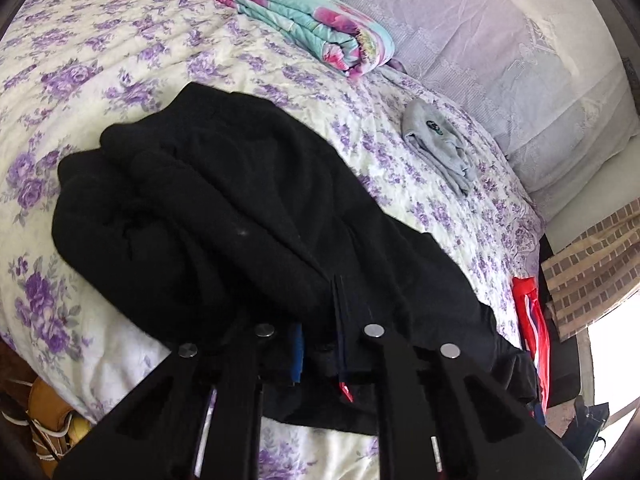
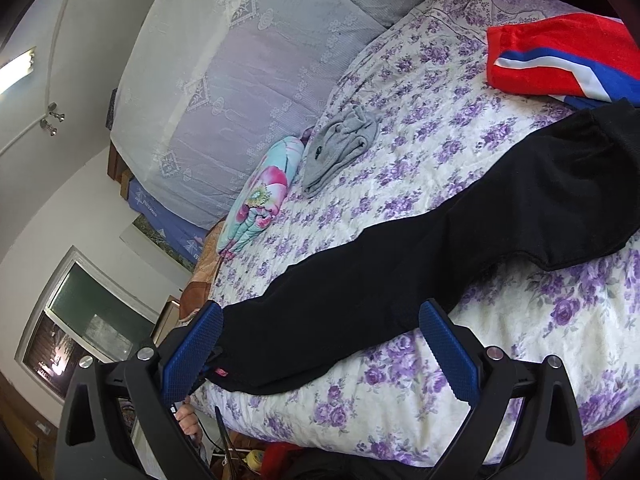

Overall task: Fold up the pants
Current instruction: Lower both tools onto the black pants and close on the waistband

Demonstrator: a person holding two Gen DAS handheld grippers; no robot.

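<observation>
Pants: black, spread across the bed, bunched in soft folds at the far end in the left wrist view; in the right wrist view stretched long and diagonal from near the tongs up toward the right edge.
Bed: white cover printed with purple flowers, carrying everything listed here.
Left tongs: nearly closed, fingers close together and pinching the near edge of the black fabric; blue pad faces just visible against the cloth.
Right tongs: wide open, blue textured pads well apart; one end of the pants lying between the fingers, left pad touching or just beside the cloth, right pad at its edge; not gripping.
Small red tag: on the pants hem, just beside the left finger of the right tongs.
Folded quilt: turquoise with pink flowers, at the far side of the bed, well apart from the pants.
Grey garment: small, crumpled, between the quilt and the pillows, apart from the pants.
Pillows: pale lilac with lace covers, along the head of the bed.
Red garment: red with white and blue stripes, on the bed just beyond the far end of the pants.
Hand: partly visible below the right tongs.
</observation>
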